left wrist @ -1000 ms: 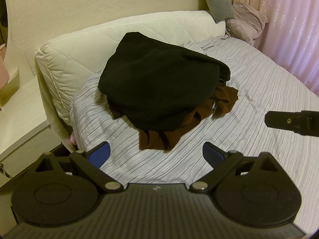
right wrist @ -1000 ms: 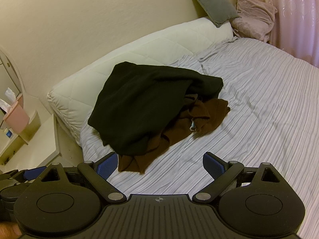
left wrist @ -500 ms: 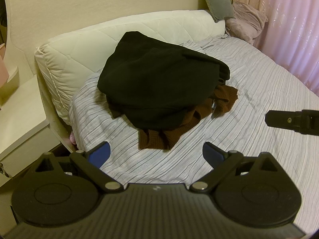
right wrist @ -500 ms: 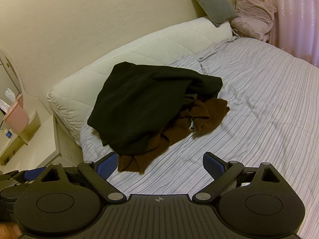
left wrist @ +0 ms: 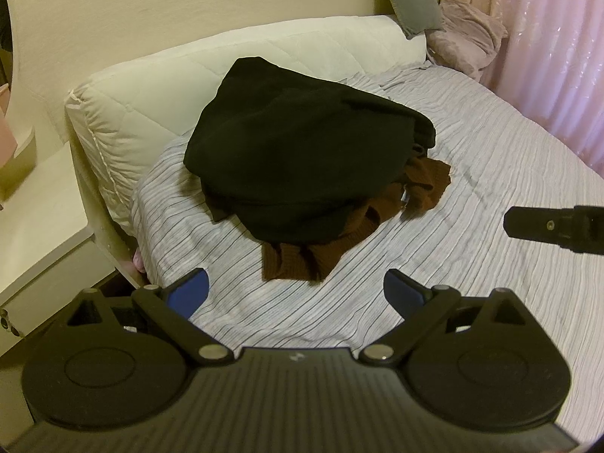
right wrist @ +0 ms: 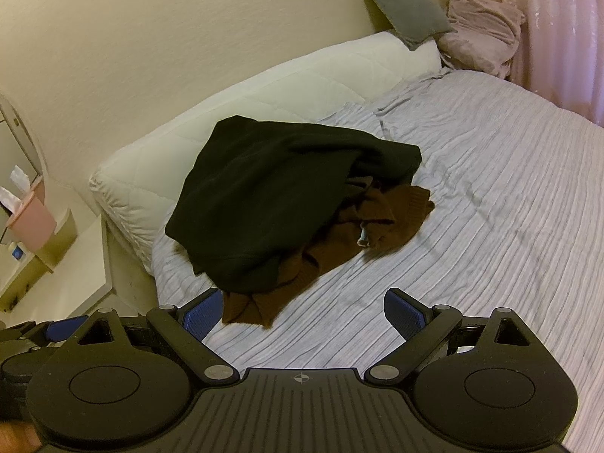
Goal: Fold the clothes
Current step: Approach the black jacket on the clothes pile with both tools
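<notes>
Both sets of jaws spread wide and empty, left gripper [left wrist: 295, 290] and right gripper [right wrist: 304, 306] hovering over the striped bed [left wrist: 472, 204]. Ahead, black garment [left wrist: 302, 158] heaped over brown knit [right wrist: 381, 222], both rumpled: 2 pieces, neither folded.

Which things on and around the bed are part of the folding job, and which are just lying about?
For the job:
- black garment, heaped on top
- brown knit garment, partly under it
- left gripper and right gripper, both open and empty

Just lying about:
- grey cushion
- pink bundled fabric by the curtain
- quilted white bolster
- pink tissue box on the side shelf
</notes>
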